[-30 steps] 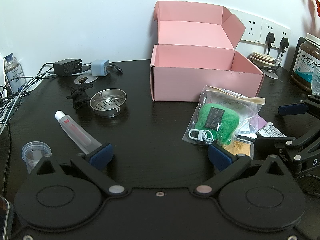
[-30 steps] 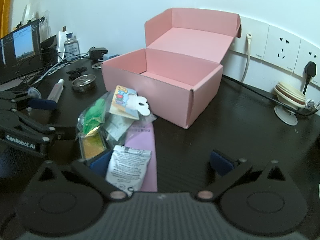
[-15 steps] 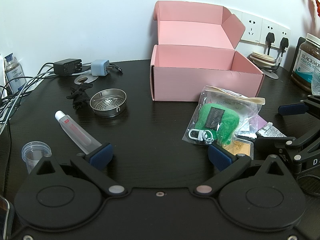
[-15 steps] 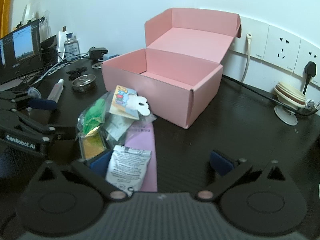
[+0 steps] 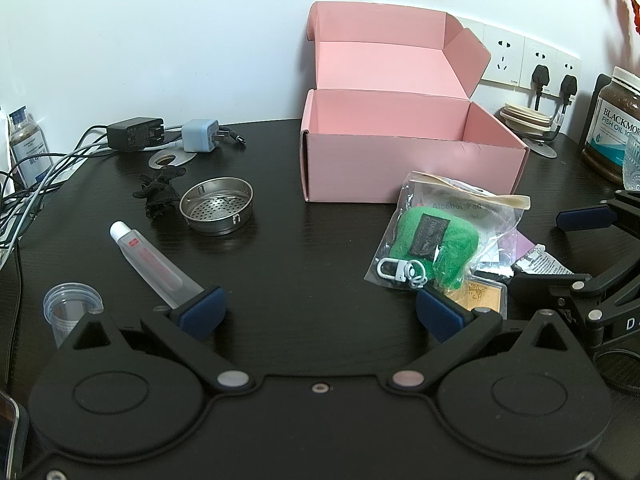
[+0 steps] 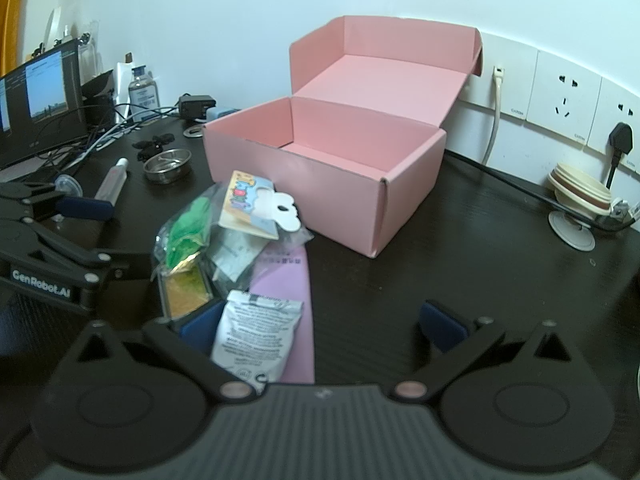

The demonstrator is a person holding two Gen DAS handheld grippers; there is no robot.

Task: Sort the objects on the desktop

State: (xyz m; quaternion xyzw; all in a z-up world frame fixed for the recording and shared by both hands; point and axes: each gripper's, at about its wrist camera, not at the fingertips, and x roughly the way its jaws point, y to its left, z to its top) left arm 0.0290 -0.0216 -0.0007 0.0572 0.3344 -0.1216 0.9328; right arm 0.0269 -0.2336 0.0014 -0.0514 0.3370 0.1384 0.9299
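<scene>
The table (image 5: 304, 264) is dark. On it sit a pink box (image 5: 408, 168), a metal strainer (image 5: 217, 211), a clear tube (image 5: 154, 266), a small plastic cup (image 5: 72, 312), chargers (image 5: 160, 136) and a pile of little packets (image 5: 448, 240).

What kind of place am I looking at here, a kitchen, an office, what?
Most likely a home desk or study corner: a dark desk against a wall with power sockets, a laptop screen and tangled charger cables.

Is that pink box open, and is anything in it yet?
Open: the pink box's lid stands up behind it. The visible floor is bare; the near part is hidden.
</scene>
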